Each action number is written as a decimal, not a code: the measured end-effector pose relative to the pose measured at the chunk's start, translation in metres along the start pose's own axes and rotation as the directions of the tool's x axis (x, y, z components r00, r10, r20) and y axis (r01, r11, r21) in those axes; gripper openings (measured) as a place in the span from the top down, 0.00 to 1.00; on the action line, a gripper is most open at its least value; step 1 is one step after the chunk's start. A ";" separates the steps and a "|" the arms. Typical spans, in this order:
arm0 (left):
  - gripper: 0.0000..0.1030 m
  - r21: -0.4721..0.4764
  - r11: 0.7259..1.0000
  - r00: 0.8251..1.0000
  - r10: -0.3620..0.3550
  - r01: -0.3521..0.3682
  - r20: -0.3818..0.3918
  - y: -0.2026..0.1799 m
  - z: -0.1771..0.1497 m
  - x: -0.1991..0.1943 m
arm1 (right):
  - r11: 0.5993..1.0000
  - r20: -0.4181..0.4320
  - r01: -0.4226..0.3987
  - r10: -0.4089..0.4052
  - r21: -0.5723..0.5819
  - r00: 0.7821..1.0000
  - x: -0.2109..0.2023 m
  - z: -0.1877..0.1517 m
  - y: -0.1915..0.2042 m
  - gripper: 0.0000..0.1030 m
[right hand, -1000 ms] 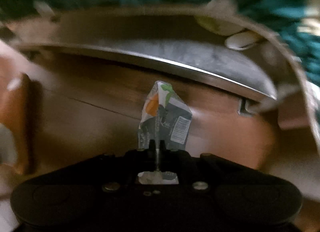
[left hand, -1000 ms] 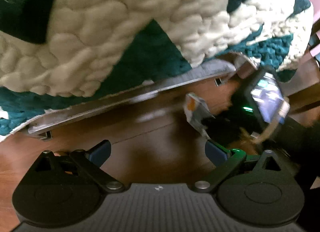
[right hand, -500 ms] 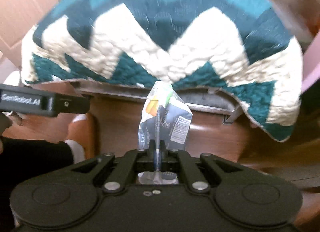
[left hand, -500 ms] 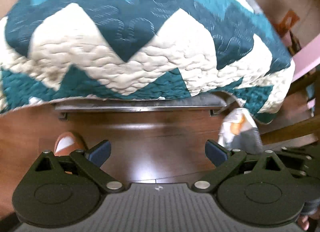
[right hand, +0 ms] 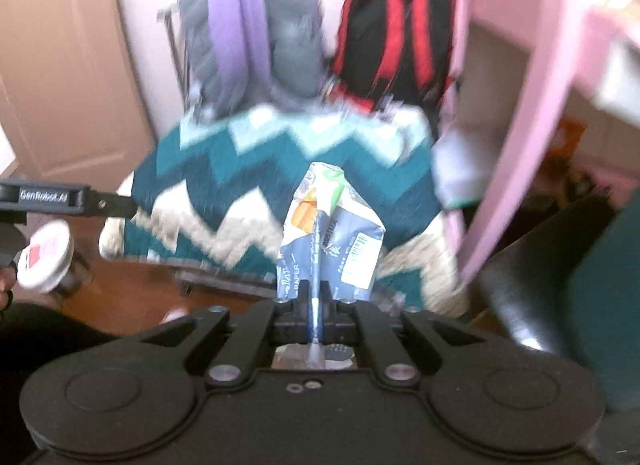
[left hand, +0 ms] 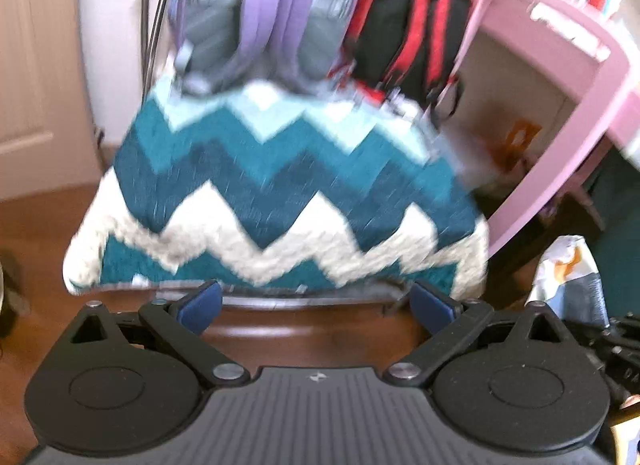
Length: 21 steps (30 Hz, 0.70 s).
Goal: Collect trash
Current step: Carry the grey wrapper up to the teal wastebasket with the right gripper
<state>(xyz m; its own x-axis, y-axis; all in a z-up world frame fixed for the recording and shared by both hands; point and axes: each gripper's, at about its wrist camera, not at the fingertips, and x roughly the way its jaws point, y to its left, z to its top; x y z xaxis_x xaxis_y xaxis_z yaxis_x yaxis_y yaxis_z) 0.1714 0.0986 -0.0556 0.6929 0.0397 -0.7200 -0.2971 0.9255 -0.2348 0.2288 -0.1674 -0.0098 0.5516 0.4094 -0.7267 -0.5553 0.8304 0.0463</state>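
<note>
Carton sits clenched in the right gripper at twelve o'clock; left gripper gapes empty. Next: find a bin.

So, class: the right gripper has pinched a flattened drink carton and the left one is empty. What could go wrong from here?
1. The right gripper clamps only the bottom edge of the flattened carton; a quick swing might work it loose, dropping it on the floor.
2. The pink furniture frame stands close on the right, so the carton or gripper could clip it.
3. The left gripper is open and holds nothing, so it cannot steady the carton.
</note>
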 end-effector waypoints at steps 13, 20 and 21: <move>0.02 0.148 0.987 0.968 -0.092 0.058 0.236 -0.089 0.037 -0.121 | 0.973 0.310 0.201 -0.227 0.114 0.923 -0.162 0.044 -0.096 0.97; 0.02 0.251 0.964 0.949 -0.161 0.092 0.271 -0.151 0.059 -0.152 | 0.942 0.375 0.277 -0.329 0.188 0.867 -0.211 0.051 -0.148 0.97; 0.02 0.270 0.958 0.945 -0.173 0.096 0.279 -0.163 0.063 -0.155 | 0.937 0.375 0.287 -0.344 0.200 0.861 -0.215 0.051 -0.155 0.97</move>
<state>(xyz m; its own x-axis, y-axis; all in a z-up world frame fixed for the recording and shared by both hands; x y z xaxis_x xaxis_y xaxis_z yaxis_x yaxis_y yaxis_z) 0.1537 -0.0346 0.1353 0.8890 -0.0181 -0.4575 -0.0406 0.9922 -0.1183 0.2279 -0.3650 0.1739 0.8992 0.2089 -0.3845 -0.2374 0.9710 -0.0275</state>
